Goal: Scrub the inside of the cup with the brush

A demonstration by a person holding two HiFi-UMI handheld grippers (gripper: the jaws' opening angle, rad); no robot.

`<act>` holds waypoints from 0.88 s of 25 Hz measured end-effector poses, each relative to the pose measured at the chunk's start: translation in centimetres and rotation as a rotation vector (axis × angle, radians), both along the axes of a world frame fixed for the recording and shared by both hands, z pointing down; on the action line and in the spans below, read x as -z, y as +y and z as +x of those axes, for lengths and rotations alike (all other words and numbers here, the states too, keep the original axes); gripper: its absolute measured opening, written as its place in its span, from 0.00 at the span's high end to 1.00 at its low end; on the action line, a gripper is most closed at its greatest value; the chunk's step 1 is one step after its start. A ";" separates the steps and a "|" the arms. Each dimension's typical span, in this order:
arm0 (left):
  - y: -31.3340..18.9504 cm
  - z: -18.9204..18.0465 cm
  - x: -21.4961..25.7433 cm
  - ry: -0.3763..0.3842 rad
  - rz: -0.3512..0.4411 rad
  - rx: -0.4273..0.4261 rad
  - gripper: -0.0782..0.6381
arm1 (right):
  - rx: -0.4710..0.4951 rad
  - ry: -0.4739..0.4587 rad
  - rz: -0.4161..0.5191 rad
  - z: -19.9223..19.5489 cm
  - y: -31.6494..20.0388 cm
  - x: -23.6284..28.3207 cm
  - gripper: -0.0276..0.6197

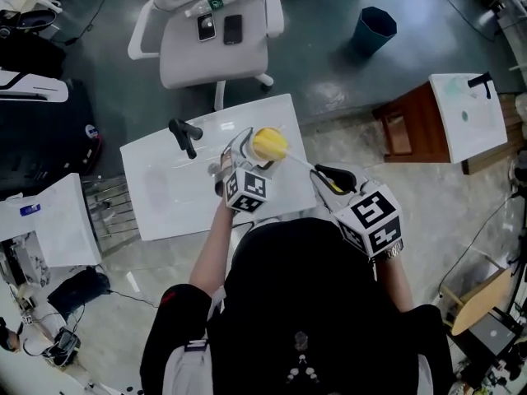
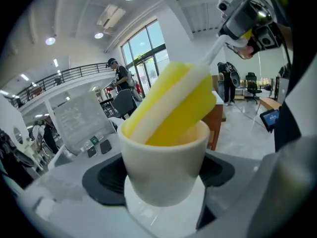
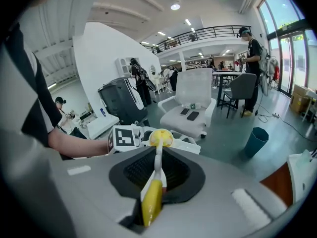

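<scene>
In the left gripper view, the cup (image 2: pixel 163 167) is seen clamped by its wall between the jaws of the left gripper (image 1: pixel 239 151), with its mouth turned up and away from the camera. The yellow sponge head (image 2: pixel 173 103) of the brush is lodged slantwise in that mouth: its lower end is sunk below the rim, while most of it is left standing proud of the cup.

In the right gripper view, the brush handle (image 3: pixel 152 202) is seen pinched between the closed jaws of the right gripper (image 1: pixel 329 175), and the white shaft is carried straight ahead along the jaw line to the head in the cup.

In the head view, both tools are held above the white bench (image 1: pixel 165 196), the cup lying ahead and to the left of the right gripper. The brush's long axis is thus run from that gripper up-left into the cup mouth. The scrub is judged barely entered. A push along that same axis is needed, with the cup's mouth kept facing the shaft.
</scene>
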State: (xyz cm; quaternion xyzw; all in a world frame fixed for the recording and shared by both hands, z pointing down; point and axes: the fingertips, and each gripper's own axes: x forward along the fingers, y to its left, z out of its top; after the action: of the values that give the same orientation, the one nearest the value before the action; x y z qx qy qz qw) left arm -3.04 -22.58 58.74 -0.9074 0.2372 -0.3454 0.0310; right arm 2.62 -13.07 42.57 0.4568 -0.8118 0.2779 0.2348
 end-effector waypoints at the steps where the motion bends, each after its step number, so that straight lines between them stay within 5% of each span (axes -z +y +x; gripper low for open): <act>1: -0.2 0.0 -0.6 0.018 -0.026 0.006 0.28 | -0.018 -0.007 0.005 0.1 -0.2 0.1 0.90; 11: -3.1 1.3 -4.4 0.152 -0.170 0.091 0.28 | -0.264 -0.040 0.080 4.0 -0.5 1.4 0.89; 22: -7.5 3.4 -8.1 0.223 -0.185 0.155 0.28 | -0.430 -0.069 0.047 7.1 0.9 1.1 0.89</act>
State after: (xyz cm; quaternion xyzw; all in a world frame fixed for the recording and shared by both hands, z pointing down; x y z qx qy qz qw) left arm 0.32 -30.12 66.80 -0.9182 0.2757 -0.2641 -0.1059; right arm 9.74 -12.22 41.46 0.6151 -0.7093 0.3182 0.1317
